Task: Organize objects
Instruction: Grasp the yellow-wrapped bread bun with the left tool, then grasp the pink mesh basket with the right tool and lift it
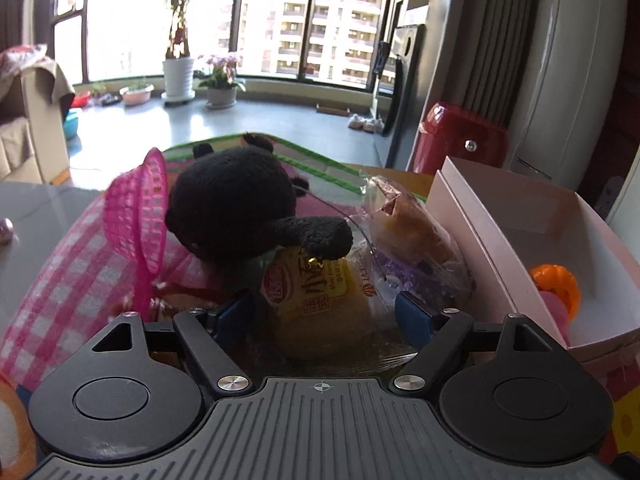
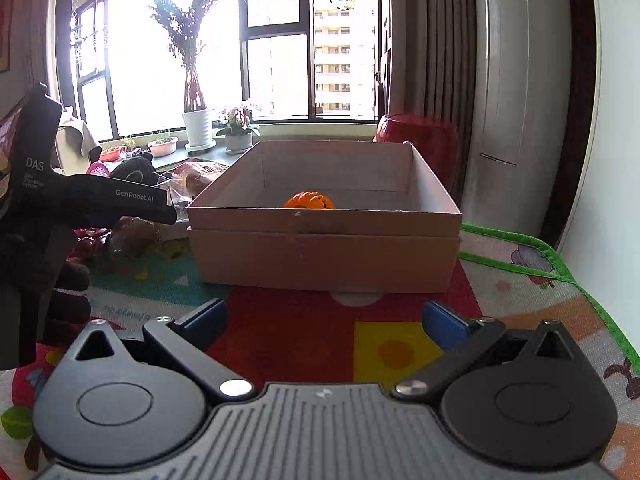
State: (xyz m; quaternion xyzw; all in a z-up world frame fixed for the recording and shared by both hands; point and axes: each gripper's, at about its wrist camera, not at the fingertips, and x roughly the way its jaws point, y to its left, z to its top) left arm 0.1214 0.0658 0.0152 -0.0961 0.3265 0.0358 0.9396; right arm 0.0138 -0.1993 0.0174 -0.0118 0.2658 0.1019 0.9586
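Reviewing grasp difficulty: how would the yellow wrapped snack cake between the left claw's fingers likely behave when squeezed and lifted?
The snack cake looks soft, so it would probably squash. Its glossy clear wrapper may slip or crinkle against the pads. The black plush toy rests an arm on it, so lifting would likely drag or tip the toy.

The box looked like matt cardboard, smooth-sided. The plush was fuzzy black cloth; the basket was pink plastic mesh beside a checked cloth. The snack packs were glossy clear film. The orange toy was shiny plastic, the mat smooth and printed.
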